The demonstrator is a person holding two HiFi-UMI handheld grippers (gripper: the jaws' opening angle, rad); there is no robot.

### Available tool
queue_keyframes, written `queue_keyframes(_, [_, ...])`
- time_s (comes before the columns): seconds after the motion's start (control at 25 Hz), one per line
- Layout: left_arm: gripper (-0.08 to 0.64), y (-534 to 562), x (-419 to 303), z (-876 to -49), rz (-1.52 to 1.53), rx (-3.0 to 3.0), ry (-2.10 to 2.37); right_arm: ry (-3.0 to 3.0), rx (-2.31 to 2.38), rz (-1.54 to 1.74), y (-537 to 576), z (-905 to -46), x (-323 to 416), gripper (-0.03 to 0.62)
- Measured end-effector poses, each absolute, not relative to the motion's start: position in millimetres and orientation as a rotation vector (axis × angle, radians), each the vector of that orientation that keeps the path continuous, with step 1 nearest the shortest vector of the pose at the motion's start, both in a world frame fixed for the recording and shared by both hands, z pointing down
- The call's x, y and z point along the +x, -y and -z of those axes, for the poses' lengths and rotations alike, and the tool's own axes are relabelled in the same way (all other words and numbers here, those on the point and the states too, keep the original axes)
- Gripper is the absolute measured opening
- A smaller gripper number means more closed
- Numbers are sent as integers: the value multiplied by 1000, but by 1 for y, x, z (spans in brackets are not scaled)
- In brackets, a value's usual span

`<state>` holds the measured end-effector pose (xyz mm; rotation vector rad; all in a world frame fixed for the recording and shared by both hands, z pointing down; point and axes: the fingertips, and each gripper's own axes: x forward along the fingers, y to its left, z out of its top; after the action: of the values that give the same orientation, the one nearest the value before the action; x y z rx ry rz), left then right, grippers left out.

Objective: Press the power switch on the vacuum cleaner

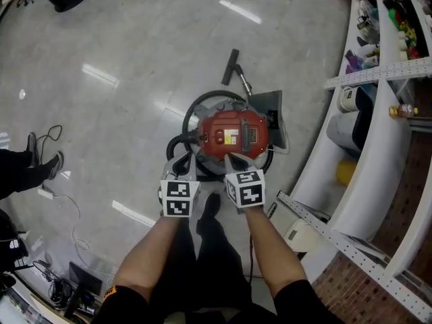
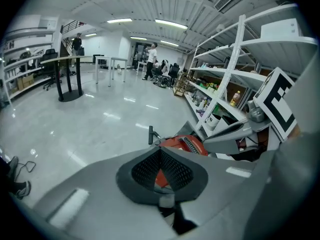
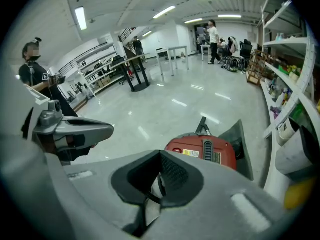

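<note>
One grey, glossy floor point(image 1: 121, 66) fills most of the head view. White shelving point(image 1: 378, 120) runs along its right side, loaded with small goods too small to identify.

Vacuum point(image 1: 233, 135): red domed body, standing on the floor near the shelving, directly ahead of both forearms. It also shows beyond the tips in the left gripper view point(image 2: 181, 144) and in the right gripper view point(image 3: 205, 151). The power switch cannot be picked out with certainty in any view.

Hose point(image 1: 194, 110): black, looped around the left and far sides of the vacuum.

Panel point(image 1: 275, 108): grey and flat, lying just beside the vacuum on its shelving side.

Nozzle point(image 1: 231, 65): black, on the floor beyond the vacuum, at the end of a thin tube.

Left tongs point(image 1: 179, 163): held low over the floor at the near left edge of the vacuum, above the hose. In the left gripper view point(image 2: 161, 150) the black ribbed pads meet at their tips, with nothing gripped; red from the vacuum shows through the gap behind them.

Right tongs point(image 1: 236, 158): tips overlapping the vacuum's near edge in the head view; contact cannot be confirmed. In the right gripper view point(image 3: 160, 153) the pads meet at their tips, with nothing gripped.

Label point(image 1: 231, 138): pale, on top of the vacuum.
</note>
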<state>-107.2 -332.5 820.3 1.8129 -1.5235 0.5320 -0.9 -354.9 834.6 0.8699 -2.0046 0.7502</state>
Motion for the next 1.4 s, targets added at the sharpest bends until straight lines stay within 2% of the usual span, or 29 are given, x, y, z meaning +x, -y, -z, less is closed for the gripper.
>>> queue_keyframes(0.28, [15, 353, -112, -883, -586, 1792, 1461, 1901, 849, -775, 373, -908, -4, -8])
queue_keyframes(0.6, [15, 363, -105, -928, -654, 1798, 1390, 1843, 830, -805, 389, -948, -11, -8])
queue_keyframes(1.4, [15, 370, -102, -952, -690, 1817, 1308, 1697, 755, -833, 379, -991, -12, -8])
